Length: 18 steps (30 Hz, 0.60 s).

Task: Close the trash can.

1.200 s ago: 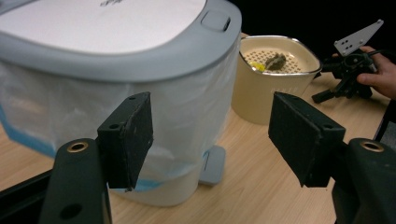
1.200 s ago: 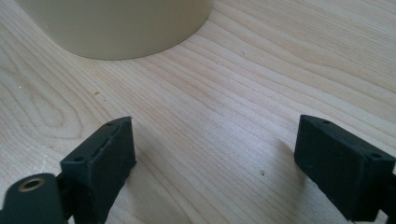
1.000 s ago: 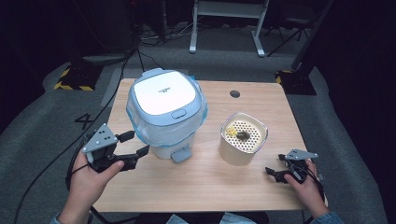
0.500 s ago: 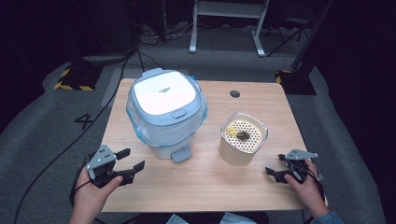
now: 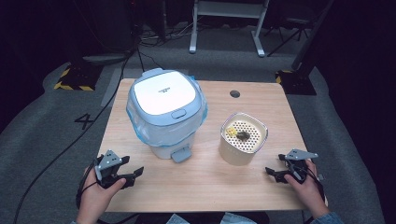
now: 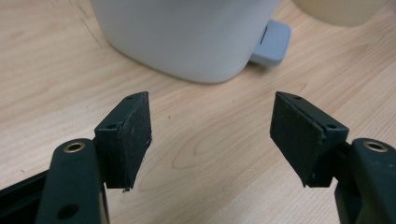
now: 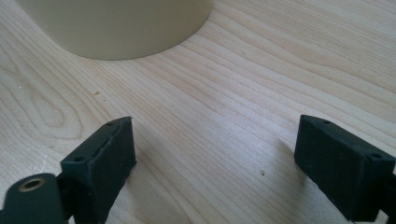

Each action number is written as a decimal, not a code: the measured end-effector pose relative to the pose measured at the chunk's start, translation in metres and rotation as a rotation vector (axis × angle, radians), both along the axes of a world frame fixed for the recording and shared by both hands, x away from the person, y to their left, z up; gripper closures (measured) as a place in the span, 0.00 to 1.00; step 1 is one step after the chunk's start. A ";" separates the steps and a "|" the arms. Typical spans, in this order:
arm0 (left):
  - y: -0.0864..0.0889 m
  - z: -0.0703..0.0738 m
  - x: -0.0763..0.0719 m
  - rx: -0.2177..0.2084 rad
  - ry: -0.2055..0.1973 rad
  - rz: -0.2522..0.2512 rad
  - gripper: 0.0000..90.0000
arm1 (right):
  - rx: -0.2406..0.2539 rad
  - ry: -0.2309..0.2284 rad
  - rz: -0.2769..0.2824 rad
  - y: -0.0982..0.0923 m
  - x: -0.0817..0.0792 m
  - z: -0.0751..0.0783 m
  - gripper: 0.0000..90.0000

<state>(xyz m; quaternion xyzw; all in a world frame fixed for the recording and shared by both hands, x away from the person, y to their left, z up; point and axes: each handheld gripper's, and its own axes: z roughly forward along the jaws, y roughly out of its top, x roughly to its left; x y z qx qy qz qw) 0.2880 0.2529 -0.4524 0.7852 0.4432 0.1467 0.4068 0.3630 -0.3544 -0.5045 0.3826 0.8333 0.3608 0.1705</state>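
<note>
White bin (image 5: 166, 114) beyond left tool (image 5: 125, 171) (apart).

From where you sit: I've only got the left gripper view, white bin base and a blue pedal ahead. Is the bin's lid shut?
Observer: Yes. In the high view the lid lies flat and closed on the bin.
Operator: What's the beige thing at my top right?
Observer: A beige container with a perforated insert; a small dark item and a yellow bit lie on it.
Operator: Right gripper?
Observer: The right gripper sits low at the table's near right edge, jaws open and empty, pointing toward the container.
</note>
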 end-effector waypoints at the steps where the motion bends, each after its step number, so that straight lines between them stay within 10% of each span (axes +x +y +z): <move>1: 0.000 -0.003 0.001 0.005 0.008 -0.004 0.33 | 0.001 0.000 0.001 0.000 0.000 0.000 0.14; 18: -0.014 -0.038 0.014 0.113 0.100 -0.045 0.27 | 0.000 0.000 0.000 0.000 0.000 0.000 0.14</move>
